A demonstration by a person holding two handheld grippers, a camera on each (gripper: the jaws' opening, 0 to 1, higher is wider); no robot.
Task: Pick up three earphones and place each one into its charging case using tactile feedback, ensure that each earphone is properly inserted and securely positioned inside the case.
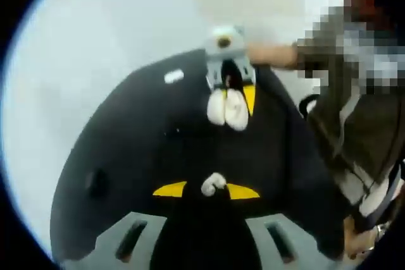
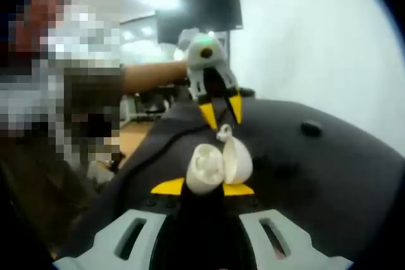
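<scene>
My left gripper (image 1: 205, 190) is shut on a small white earphone (image 1: 214, 184), pinched between its yellow-tipped jaws. Facing it, my right gripper (image 1: 233, 93) holds a white charging case (image 1: 228, 109) with its lid swung open. In the right gripper view the open case (image 2: 218, 165) sits in my right gripper (image 2: 202, 188), its hollow facing up. The left gripper (image 2: 221, 113) hangs just above it, and the earphone (image 2: 224, 133) is at the case's upper edge, almost touching. Both hover over a black table (image 1: 126, 143).
A small white item (image 1: 173, 76) lies at the table's far side, and a dark round object (image 2: 311, 128) rests on the black surface. A person in a grey-brown sleeve (image 1: 354, 105) stands close by. A dark monitor (image 2: 199, 7) hangs on the white wall.
</scene>
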